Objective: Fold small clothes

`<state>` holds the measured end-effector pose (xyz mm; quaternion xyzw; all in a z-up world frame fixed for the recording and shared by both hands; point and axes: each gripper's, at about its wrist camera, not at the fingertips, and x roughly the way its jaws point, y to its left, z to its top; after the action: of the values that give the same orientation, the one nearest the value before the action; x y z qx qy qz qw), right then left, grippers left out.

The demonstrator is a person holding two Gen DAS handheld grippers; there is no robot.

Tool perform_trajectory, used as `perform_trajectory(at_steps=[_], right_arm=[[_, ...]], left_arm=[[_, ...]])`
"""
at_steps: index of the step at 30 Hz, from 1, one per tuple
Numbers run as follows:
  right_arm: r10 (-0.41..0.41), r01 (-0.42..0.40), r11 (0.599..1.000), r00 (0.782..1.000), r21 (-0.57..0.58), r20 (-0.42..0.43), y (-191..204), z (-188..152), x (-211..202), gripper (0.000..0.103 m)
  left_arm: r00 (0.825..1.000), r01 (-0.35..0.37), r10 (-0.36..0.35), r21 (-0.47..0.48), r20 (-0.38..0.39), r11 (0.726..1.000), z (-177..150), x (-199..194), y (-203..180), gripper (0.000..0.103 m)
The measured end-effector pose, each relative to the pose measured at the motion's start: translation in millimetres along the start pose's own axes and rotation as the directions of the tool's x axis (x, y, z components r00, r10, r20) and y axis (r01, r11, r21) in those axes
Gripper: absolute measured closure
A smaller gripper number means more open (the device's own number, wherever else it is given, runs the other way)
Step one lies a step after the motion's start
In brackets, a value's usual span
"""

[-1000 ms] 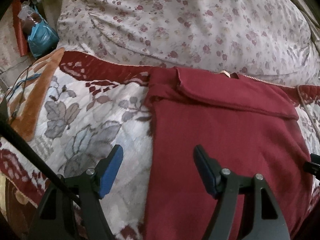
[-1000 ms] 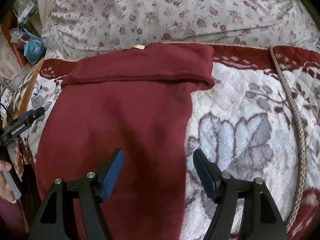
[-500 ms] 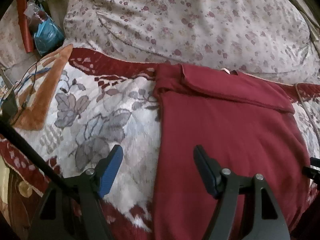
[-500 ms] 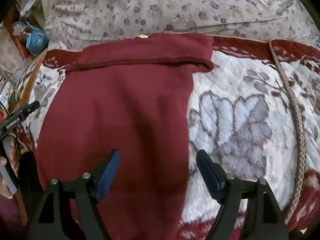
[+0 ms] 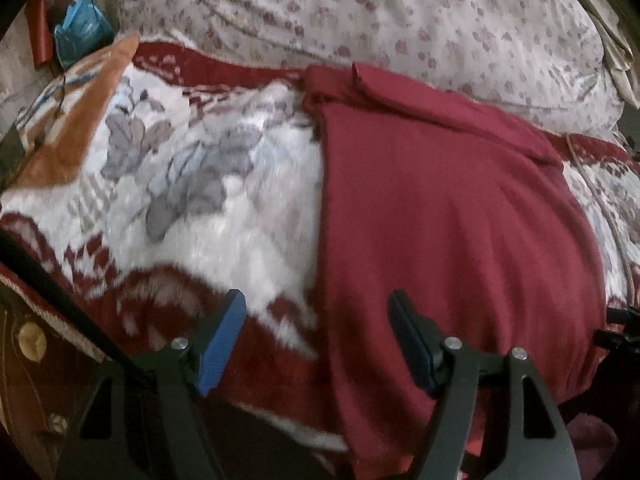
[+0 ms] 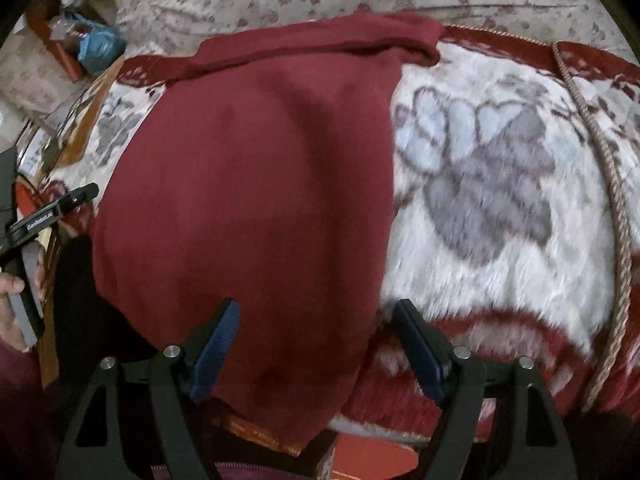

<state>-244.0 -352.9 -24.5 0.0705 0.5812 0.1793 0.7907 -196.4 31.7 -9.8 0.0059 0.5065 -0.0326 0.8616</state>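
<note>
A dark red knit garment point(image 5: 448, 216) lies flat on a plush flower-patterned blanket point(image 5: 224, 200), its far end folded over into a band point(image 5: 440, 108). It also shows in the right wrist view point(image 6: 256, 184), its near end hanging over the blanket's front edge. My left gripper point(image 5: 318, 340) is open and empty, above the garment's near left edge. My right gripper point(image 6: 320, 344) is open and empty, above the garment's near right corner. The left gripper's tip point(image 6: 60, 208) and the hand holding it show at the left of the right wrist view.
A cream quilt with small flowers point(image 5: 380, 20) bulges behind the garment. A braided cord point(image 6: 600, 184) runs down the blanket on the right. A blue bag point(image 5: 80, 36) and clutter lie at the far left. The bed's front edge is just below both grippers.
Both grippers have drawn back toward the bed's front edge, and the garment's near end has come into view. Both stay open and empty. The garment has not moved.
</note>
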Motion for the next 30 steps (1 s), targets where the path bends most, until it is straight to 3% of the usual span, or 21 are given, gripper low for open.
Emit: perform_trajectory(at_steps=[5,11,15,19,30], right_arm=[[0.057,-0.056,0.998,0.998,0.011,-0.024,-2,-15,-2,0.020],[0.124,-0.124,0.992,0.992,0.022,-0.032,1,-30,-3,0.019],[0.183,-0.182,0.983,0.982,0.026,-0.040,3,-34,-3,0.031],[0.159,-0.158,0.987,0.986,0.015,-0.041,5,-33,0,0.039],[0.186,-0.184,0.982,0.982,0.047,-0.042,-1,-29,4,0.037]], left_arm=[[0.996,0.047,-0.048,-0.024,-0.070,0.999,-20,2,7,0.031],[0.993,0.065,-0.065,-0.005,-0.095,0.998,-32,2,-2,0.031],[0.990,0.057,-0.058,-0.012,-0.129,0.998,-39,9,-6,0.031],[0.989,0.051,-0.057,-0.041,-0.138,0.998,-41,12,-3,0.031],[0.989,0.050,-0.055,-0.037,-0.139,0.998,-43,11,-2,0.031]])
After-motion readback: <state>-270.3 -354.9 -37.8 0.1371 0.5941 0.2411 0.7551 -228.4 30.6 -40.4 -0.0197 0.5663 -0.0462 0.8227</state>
